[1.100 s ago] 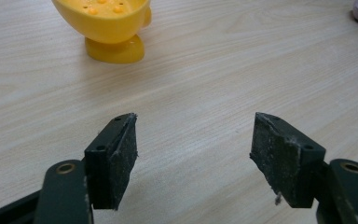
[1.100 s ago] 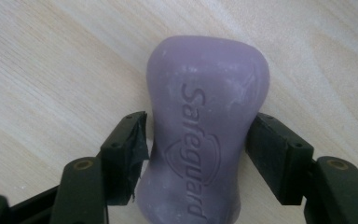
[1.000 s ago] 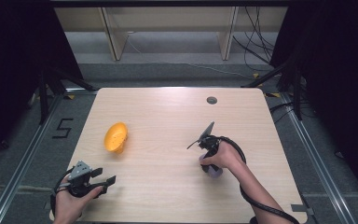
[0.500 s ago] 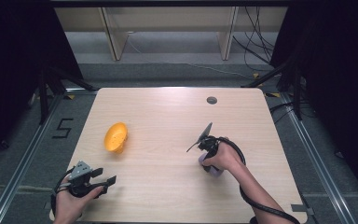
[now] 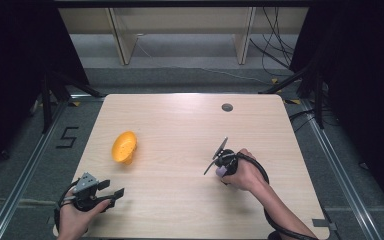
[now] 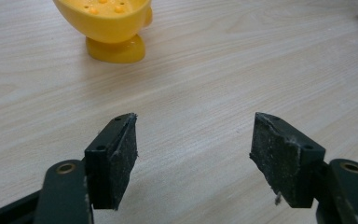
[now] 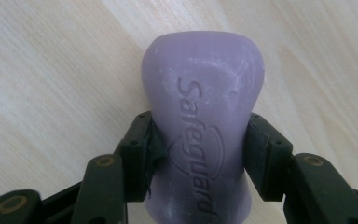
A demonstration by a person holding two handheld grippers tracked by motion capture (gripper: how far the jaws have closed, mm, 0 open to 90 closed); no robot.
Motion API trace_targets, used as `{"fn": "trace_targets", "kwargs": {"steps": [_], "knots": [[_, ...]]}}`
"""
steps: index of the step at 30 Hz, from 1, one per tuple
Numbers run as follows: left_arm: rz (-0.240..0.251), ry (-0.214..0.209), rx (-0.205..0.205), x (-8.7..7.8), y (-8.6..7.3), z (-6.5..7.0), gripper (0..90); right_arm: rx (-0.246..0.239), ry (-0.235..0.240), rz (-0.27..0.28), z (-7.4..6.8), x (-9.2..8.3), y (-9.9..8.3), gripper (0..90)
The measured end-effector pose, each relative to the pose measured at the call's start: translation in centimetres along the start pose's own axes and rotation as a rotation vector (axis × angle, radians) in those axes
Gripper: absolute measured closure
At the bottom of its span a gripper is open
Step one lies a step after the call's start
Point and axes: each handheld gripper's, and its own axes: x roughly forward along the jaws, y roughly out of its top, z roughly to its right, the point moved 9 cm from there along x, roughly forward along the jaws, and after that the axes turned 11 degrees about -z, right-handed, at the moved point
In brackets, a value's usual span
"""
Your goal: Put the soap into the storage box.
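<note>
A purple soap bar (image 7: pixel 203 116) stamped with a brand name sits between the jaws of my right gripper (image 7: pixel 200 154), which is shut on its waist. In the high view the right gripper (image 5: pixel 221 170) is held at the table's right-centre, with a bit of the purple soap (image 5: pixel 220 171) showing under the hand. A yellow perforated soap dish (image 5: pixel 124 146) stands on the left half of the table, and its base and bowl (image 6: pixel 109 23) appear at the top of the left gripper view. My left gripper (image 5: pixel 111 194) rests open near the front left edge, nothing between its pads (image 6: pixel 121 156).
The wooden table (image 5: pixel 180 130) has a small dark grommet hole (image 5: pixel 227 107) near its back right. Cables trail from both grippers off the front edge. Shelving legs and floor cables lie beyond the table's far side.
The right gripper has shifted slightly with the soap in it. The left gripper and the yellow dish have stayed put.
</note>
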Motion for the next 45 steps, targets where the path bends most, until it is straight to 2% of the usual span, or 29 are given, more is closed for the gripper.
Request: {"fn": "trace_targets", "kwargs": {"steps": [1,3,6,7,8,9,10,13,14,15,17,18,19,20,21,23,24,27,28,29,33,36,38,39,40,41,44,45], "knots": [[0.000,0.000,0.000,0.0,0.0,0.0,30.8,0.000,0.000,0.000,0.0,0.0,0.0,49.9],[-0.001,0.001,-0.001,0.0,0.0,0.0,30.9,-0.021,-0.040,0.030,0.0,-0.6,-0.3,50.0],[-0.001,-0.001,-0.009,0.0,0.0,0.1,30.9,-0.024,-0.052,0.056,-0.3,-1.1,-0.6,49.9],[-0.001,0.001,-0.008,0.0,0.0,0.0,30.9,-0.043,-0.091,0.076,-0.3,-1.6,-0.9,49.9],[-0.001,0.001,-0.008,0.0,0.0,0.0,30.9,-0.043,-0.091,0.076,-0.3,-1.6,-0.9,49.9],[0.000,0.002,-0.001,0.0,0.0,0.0,30.9,-0.072,-0.126,0.104,-0.3,-1.9,-1.0,49.9],[0.000,-0.001,-0.001,0.0,0.0,0.0,30.9,-0.068,-0.148,0.108,-0.3,-2.0,-1.2,49.9],[0.005,0.003,0.001,-0.1,0.1,0.0,31.1,-0.095,-0.181,0.133,-0.3,-2.3,-1.4,49.9],[0.009,0.003,-0.011,-0.1,0.1,0.0,31.2,-0.101,-0.215,0.153,-0.4,-2.5,-1.7,49.9],[0.007,0.001,-0.009,-0.1,0.1,0.1,31.2,-0.130,-0.236,0.169,-0.4,-2.7,-1.7,49.9],[0.006,-0.001,-0.013,-0.1,0.0,0.1,31.3,-0.135,-0.271,0.194,-0.4,-3.0,-1.9,49.9],[0.006,-0.002,-0.013,0.0,0.0,0.1,31.3,-0.135,-0.271,0.194,-0.4,-3.0,-1.9,49.9],[0.007,-0.002,-0.013,0.0,0.1,0.1,31.3,-0.150,-0.313,0.222,-0.5,-3.3,-2.1,50.0],[0.007,0.000,-0.014,-0.1,0.1,0.1,31.3,-0.150,-0.313,0.222,-0.5,-3.3,-2.1,50.0],[0.008,0.002,0.003,-0.1,0.1,0.1,31.3,-0.162,-0.337,0.252,-0.7,-3.6,-2.2,49.9],[0.009,0.002,0.004,-0.1,0.1,0.1,31.3,-0.164,-0.351,0.267,-0.9,-3.8,-2.3,50.0],[0.010,-0.003,-0.010,-0.1,0.1,0.2,31.3,-0.178,-0.398,0.290,-1.0,-4.2,-2.4,50.0],[0.011,0.007,-0.012,-0.1,0.1,0.2,31.3,-0.166,-0.421,0.321,-1.3,-4.5,-2.7,49.9],[0.015,0.001,-0.001,-0.1,0.2,0.2,31.3,-0.175,-0.439,0.338,-1.5,-4.7,-2.8,50.0],[0.023,-0.006,-0.010,-0.1,0.3,0.3,31.4,-0.204,-0.499,0.376,-1.6,-5.3,-2.9,50.0],[0.026,-0.010,-0.005,-0.1,0.4,0.5,31.5,-0.240,-0.600,0.426,-2.0,-6.3,-3.2,49.9],[0.030,-0.017,0.001,-0.1,0.6,0.8,31.5,-0.251,-0.650,0.460,-2.4,-6.9,-3.4,50.0],[0.033,-0.020,0.001,-0.1,0.6,0.8,31.5,-0.259,-0.668,0.463,-2.7,-7.1,-3.6,50.0],[0.032,-0.027,0.006,-0.1,0.6,0.9,31.5,-0.319,-0.705,0.482,-2.5,-7.3,-3.3,50.0],[0.034,-0.027,0.005,-0.1,0.7,0.9,31.5,-0.319,-0.705,0.482,-2.5,-7.3,-3.3,50.0],[0.034,-0.022,-0.005,-0.1,0.7,0.9,31.5,-0.321,-0.729,0.487,-2.7,-7.5,-3.5,50.0],[0.048,-0.054,-0.018,-0.3,1.0,1.3,31.5,-0.307,-0.735,0.499,-3.0,-7.6,-3.7,50.0],[0.061,-0.081,-0.031,-0.5,1.4,1.5,31.6,-0.347,-0.765,0.505,-2.9,-7.9,-3.5,49.9]]}}
